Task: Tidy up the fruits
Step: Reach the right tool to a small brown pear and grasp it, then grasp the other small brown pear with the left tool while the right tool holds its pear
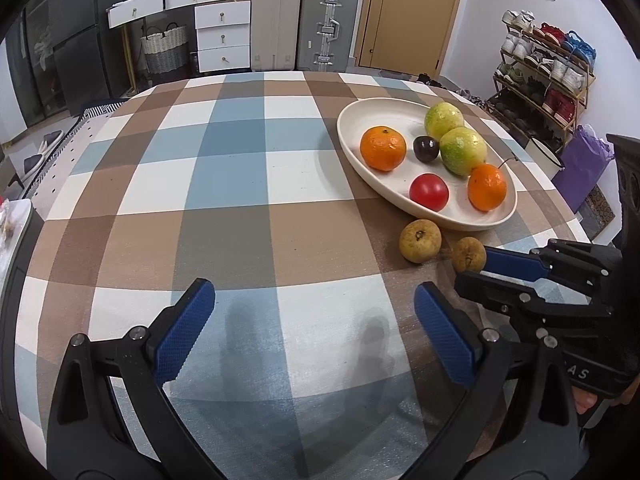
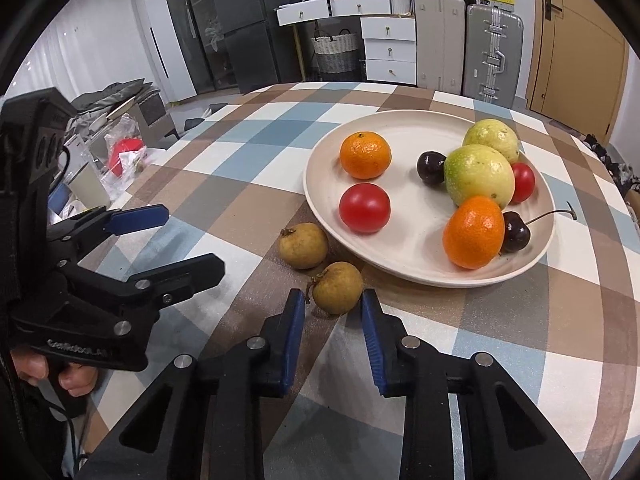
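Two brown longans lie on the checked tablecloth just in front of the white plate (image 2: pixel 316 192). My right gripper (image 2: pixel 333 305) is shut on the nearer longan (image 2: pixel 337 286), with a blue pad against each side; the fruit still rests on the cloth. The other longan (image 2: pixel 303 245) sits free beside it. In the left wrist view the held longan (image 1: pixel 467 254) shows at the right gripper (image 1: pixel 472 270), next to the free longan (image 1: pixel 420 240). My left gripper (image 1: pixel 316 296) hovers open over bare cloth, holding nothing. The plate (image 1: pixel 348 120) carries tangerines, tomatoes, green fruits and cherries.
The round table's edge curves close on the right and far sides. Suitcases (image 1: pixel 328 24) and a white drawer unit (image 1: pixel 222 36) stand beyond it, a shoe rack (image 1: pixel 548 64) at the right. Bags and clutter (image 2: pixel 124 152) sit off the table's left. A hand (image 2: pixel 72 380) holds the left gripper.
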Action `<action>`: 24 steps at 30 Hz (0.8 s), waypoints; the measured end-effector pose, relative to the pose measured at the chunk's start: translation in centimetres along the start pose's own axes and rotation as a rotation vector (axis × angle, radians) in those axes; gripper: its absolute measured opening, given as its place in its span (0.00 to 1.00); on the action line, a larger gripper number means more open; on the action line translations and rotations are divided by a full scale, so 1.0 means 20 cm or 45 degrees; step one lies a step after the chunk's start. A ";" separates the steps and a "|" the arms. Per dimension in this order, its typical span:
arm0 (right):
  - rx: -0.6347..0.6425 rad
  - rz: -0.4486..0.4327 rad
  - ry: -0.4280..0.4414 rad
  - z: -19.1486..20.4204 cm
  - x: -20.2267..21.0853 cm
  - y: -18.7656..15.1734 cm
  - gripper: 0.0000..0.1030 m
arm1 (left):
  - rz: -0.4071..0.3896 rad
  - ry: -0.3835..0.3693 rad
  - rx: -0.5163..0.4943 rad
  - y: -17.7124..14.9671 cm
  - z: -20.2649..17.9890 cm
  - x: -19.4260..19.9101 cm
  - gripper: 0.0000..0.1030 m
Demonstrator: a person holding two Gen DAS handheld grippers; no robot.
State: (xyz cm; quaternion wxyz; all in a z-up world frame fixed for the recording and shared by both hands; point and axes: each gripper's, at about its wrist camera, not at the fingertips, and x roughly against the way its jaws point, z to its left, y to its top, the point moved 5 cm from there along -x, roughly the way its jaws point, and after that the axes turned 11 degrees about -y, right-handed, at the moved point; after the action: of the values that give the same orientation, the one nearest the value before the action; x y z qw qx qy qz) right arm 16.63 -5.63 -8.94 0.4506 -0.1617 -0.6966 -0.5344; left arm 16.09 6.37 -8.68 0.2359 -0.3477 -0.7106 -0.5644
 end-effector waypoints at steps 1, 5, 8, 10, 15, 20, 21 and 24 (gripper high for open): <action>0.003 -0.002 0.005 0.00 0.01 -0.01 0.28 | 0.003 -0.006 -0.002 0.00 -0.01 -0.01 0.97; -0.015 -0.009 0.013 -0.04 0.05 -0.05 0.28 | 0.010 -0.031 0.005 0.02 -0.04 -0.05 0.97; -0.044 -0.008 0.042 -0.08 0.07 -0.08 0.28 | 0.013 -0.043 0.001 0.05 -0.07 -0.08 0.94; -0.053 -0.015 0.036 -0.11 0.09 -0.09 0.28 | 0.018 -0.053 -0.007 0.06 -0.10 -0.11 0.90; -0.100 -0.023 0.023 -0.20 0.10 -0.11 0.28 | 0.051 -0.081 -0.041 0.09 -0.17 -0.20 0.74; -0.159 -0.023 0.043 -0.28 0.12 -0.13 0.28 | 0.064 -0.102 -0.112 0.10 -0.25 -0.25 0.59; -0.160 -0.024 0.039 -0.29 0.12 -0.13 0.28 | 0.066 -0.113 -0.120 0.10 -0.27 -0.25 0.54; -0.172 -0.031 0.039 -0.30 0.13 -0.14 0.28 | 0.068 -0.126 -0.134 0.11 -0.28 -0.26 0.43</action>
State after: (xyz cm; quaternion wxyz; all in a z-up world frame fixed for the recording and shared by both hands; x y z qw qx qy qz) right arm 16.03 -12.67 -8.37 0.4427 -0.1751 -0.6541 -0.5878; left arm 20.74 0.03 -9.73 0.1967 -0.4061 -0.6811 -0.5766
